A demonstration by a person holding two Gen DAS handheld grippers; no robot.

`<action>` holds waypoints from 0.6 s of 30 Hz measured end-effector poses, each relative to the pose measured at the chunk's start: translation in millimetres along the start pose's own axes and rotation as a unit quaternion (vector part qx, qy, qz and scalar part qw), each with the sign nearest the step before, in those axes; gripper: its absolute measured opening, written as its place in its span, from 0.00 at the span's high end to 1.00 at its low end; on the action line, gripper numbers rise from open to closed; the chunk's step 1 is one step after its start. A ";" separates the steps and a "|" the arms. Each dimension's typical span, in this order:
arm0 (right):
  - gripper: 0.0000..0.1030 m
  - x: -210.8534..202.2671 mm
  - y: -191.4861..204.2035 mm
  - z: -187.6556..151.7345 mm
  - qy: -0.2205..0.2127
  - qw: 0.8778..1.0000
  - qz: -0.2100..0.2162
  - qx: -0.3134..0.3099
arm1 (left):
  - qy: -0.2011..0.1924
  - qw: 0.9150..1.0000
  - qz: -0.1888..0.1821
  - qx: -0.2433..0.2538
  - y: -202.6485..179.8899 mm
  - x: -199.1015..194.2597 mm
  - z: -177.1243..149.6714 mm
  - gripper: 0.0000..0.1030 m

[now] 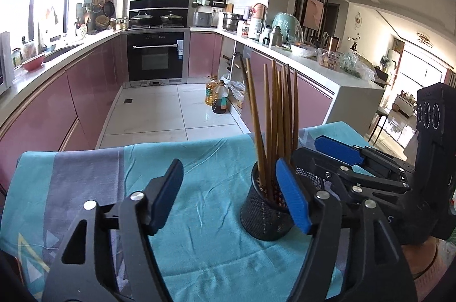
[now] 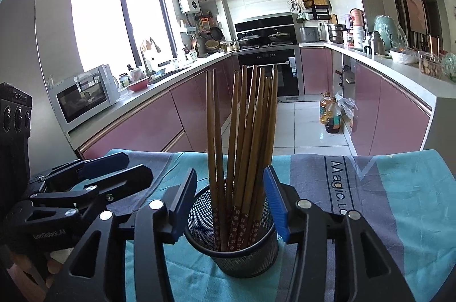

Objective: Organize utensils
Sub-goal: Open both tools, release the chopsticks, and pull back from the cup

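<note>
On the teal cloth (image 2: 413,202), the right gripper (image 2: 230,202) gapes astride the mesh cup (image 2: 230,253) of chopsticks (image 2: 245,131), pads clear; the left gripper (image 1: 230,199) gapes empty beside it. Only the right view shows the microwave (image 2: 85,95).

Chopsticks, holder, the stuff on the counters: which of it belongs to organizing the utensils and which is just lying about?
Belongs to the job:
- wooden chopsticks, standing upright
- black mesh holder containing them
- left gripper and right gripper, both open

Just lying about:
- microwave
- oil bottles on the floor
- red bowl
- teal tablecloth
</note>
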State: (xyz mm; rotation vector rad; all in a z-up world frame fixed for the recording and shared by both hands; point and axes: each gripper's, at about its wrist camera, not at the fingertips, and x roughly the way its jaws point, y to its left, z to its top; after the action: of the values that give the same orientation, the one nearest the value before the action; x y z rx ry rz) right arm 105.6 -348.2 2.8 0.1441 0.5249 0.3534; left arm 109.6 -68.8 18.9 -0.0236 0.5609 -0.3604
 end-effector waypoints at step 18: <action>0.06 -54.9 47.3 -45.5 -0.075 0.994 -0.039 -0.072 | -0.097 0.990 0.106 -0.008 27.4 -81.7 -60.5 0.05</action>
State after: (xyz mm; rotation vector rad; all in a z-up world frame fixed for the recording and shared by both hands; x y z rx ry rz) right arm 24.1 -322.2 -0.1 0.0097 0.3533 0.3008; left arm 22.6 -10.7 6.6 -0.0138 0.3697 -0.1445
